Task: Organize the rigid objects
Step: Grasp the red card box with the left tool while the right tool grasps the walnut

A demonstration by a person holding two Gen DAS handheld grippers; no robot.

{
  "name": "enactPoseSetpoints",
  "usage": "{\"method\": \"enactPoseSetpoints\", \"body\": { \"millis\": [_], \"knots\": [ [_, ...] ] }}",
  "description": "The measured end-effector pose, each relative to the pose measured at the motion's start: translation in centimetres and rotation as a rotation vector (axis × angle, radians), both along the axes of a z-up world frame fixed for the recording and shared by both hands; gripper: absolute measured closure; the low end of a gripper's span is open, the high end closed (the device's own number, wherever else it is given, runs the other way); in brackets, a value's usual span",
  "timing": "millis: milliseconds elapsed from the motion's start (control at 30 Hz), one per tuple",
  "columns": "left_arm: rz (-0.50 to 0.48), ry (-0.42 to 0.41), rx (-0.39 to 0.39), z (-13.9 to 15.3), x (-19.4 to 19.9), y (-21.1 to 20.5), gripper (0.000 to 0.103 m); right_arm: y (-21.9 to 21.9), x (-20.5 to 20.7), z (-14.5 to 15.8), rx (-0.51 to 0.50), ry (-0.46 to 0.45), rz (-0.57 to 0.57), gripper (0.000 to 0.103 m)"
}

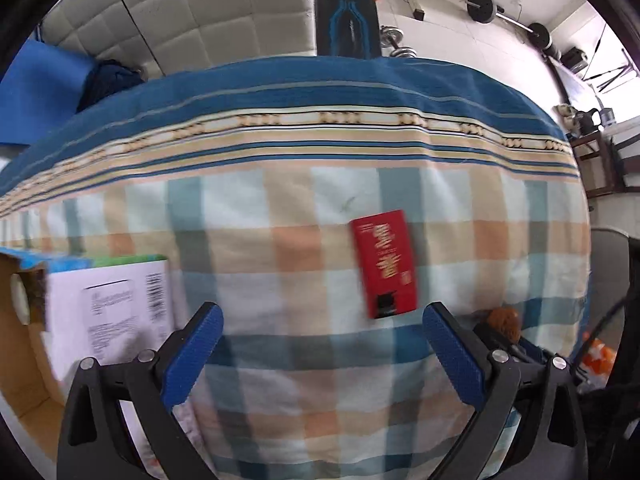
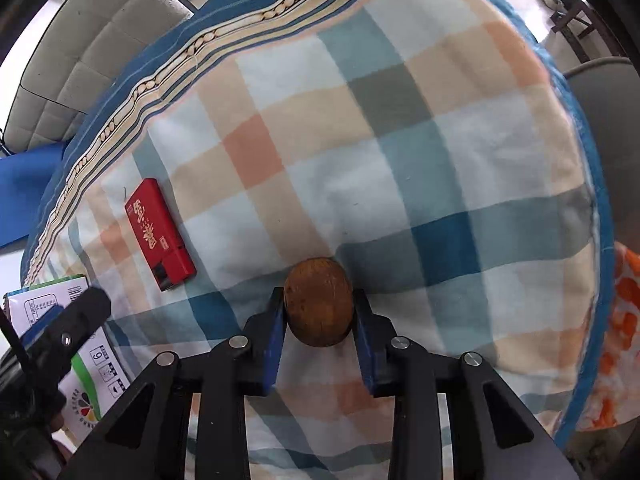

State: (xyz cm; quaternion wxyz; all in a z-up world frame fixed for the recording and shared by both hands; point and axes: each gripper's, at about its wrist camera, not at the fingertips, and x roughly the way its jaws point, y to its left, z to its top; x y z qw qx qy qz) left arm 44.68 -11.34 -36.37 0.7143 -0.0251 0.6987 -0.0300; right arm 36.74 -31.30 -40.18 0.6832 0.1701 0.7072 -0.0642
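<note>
Blue-padded fingers (image 2: pixel 276 344) of the right gripper (image 2: pixel 319 320) filled the bottom of the right wrist view, pressed against both sides of a brown rounded object (image 2: pixel 319 305) that looked like wood or cork, though what it was could not be told. That object sat on the checked bedcover (image 2: pixel 400 160), so the grip seemed to be made but the lift not yet begun. In the left wrist view the left gripper (image 1: pixel 320 356) stood with its jaws wide apart and nothing between them, only bedcover under them. A red flat box (image 1: pixel 384 262) with printed characters lay on the cloth just beyond the left gripper's right-hand finger, untouched. At the left edge of that view a white printed carton (image 1: pixel 108 312) stood inside or against a brown cardboard box (image 1: pixel 16 340); which of the two could not be told.

The step in hand was judged to be the pick-up of the brown object, one of the rigid things to be put in order. The next move probably called for raising it clear of the soft cloth without letting its round sides slip from the pads, then carrying it leftward toward the cardboard box, if that was the place meant for it. The left gripper looked well placed to close on the red flat box, which lay flat and would need its fingers brought down astride its narrow width
</note>
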Motion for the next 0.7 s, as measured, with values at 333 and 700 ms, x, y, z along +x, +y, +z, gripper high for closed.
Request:
{"method": "enactPoseSetpoints", "body": {
  "millis": [333, 700],
  "knots": [
    [-0.111, 0.040, 0.006, -4.1, 2.1, -5.1, 0.061, -3.5, 1.9, 0.9, -0.024, 0.007, 0.012, 0.069],
    [-0.158, 0.002, 0.035, -4.3, 2.5, -5.7, 0.066, -3.9, 3.1, -0.5, -0.027, 0.029, 0.001, 0.068]
  ]
}}
